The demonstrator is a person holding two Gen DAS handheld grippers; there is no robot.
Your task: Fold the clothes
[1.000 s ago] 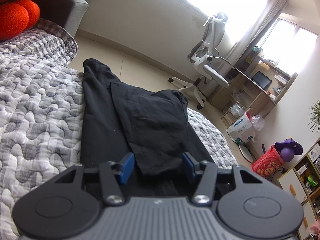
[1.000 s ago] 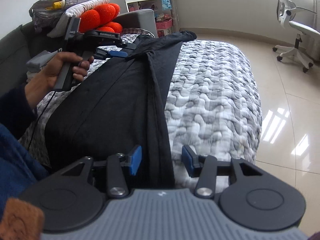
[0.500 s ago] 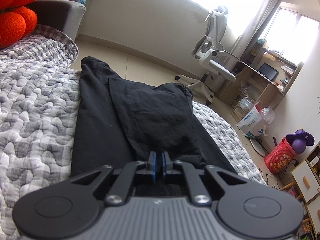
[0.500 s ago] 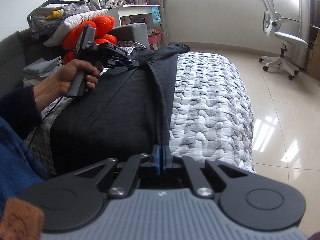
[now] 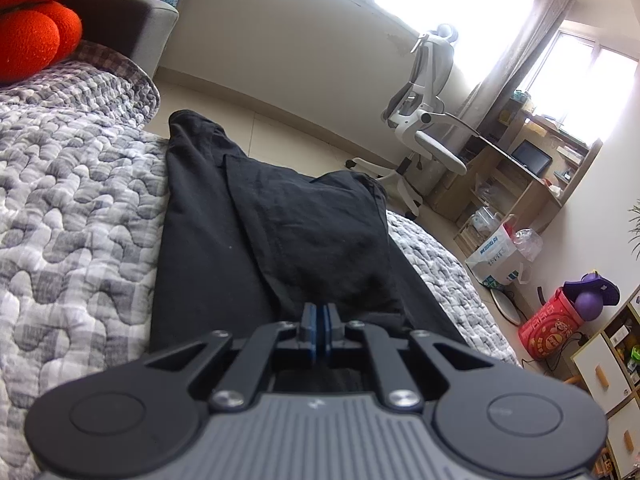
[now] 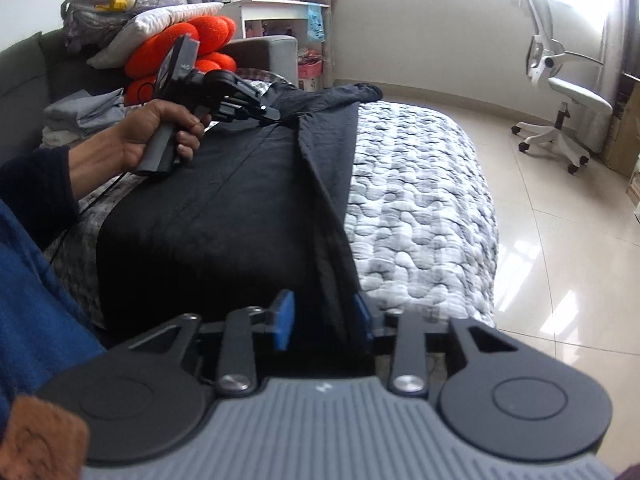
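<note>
Pinching a fold of the long black cotton garment [image 5: 304, 240], the left hand-held gripper [image 5: 319, 330] is fully closed. Garment lies lengthwise on the grey quilted bed [image 5: 72, 216]. Right hand-held gripper [image 6: 320, 318]: jaws just reopened, half apart, hem between, not pressed. Risk: one-sided lift skews the fold; hem slides off the bed's right edge. Floor [image 6: 560, 264] clear.

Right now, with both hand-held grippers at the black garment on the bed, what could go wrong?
1. The right hand-held gripper has just been opening, with the black garment fold between its jaws; a lift now might carry only one end.
2. The left hand-held gripper looks shut on a thin pinch, which may slip.
3. The garment lies near the quilt edge and could slide off.
</note>
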